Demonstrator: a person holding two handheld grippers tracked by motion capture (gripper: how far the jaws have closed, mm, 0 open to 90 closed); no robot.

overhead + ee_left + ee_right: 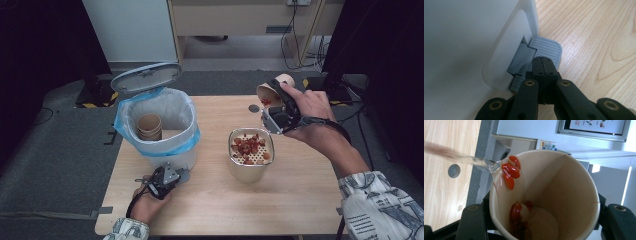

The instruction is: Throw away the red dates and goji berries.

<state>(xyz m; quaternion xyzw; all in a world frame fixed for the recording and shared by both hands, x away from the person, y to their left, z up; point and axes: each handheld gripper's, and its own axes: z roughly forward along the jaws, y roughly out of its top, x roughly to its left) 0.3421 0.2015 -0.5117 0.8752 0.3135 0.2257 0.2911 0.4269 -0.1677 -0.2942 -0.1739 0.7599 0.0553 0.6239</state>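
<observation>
A white pedal bin (172,112) with a blue liner stands at the table's left, its lid (146,76) up and stacked paper cups (150,126) inside. My left gripper (176,176) (544,60) is shut, its tip resting on the bin's grey pedal (549,48). My right gripper (276,109) (544,220) is shut on a paper cup (270,90) (564,187), tilted above and behind a metal container (251,167). Liquid (474,160) streams off the cup's rim, and red berries (510,172) cling there. More berries (250,146) lie on the container's perforated strainer.
A small grey disc (254,108) (454,170) is set in the wooden table (300,200) behind the container. Grey carpet surrounds the table, with cabinets and cables at the far side. Bare wood lies to the front and right.
</observation>
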